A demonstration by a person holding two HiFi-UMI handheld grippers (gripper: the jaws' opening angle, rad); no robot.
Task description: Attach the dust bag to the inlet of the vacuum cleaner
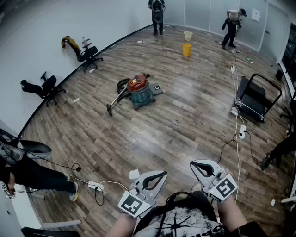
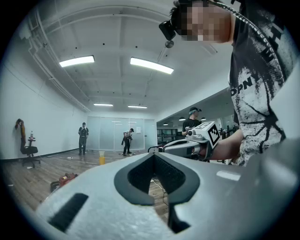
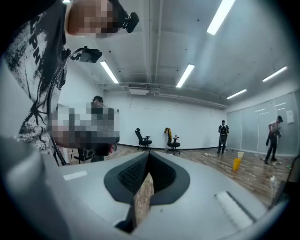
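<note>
Left hand-held gripper: held level at the bottom edge of the head view, jaws fully together, nothing between them. Its own view confirms that the pads meet at the tips.

Right hand-held gripper: level, just beside the left one, jaws likewise together and empty.

Floor: wood-pattern planks. A white power strip with its cable lies near the left hand-held gripper.

Vacuum cleaner: stands upright on the floor, well apart from both hand-held grippers, in the middle distance. It has a red lid on a teal drum, with the drum's axis vertical. The wand runs from the drum diagonally toward the lower left of the head view and ends on the floor. A flat grey piece with a dark square mark lies against the drum's right side. Whether this is the dust bag cannot be told.

Beyond: two office chairs stand near the left wall, a yellow bucket stands further back, and two persons are at the far wall.
</note>
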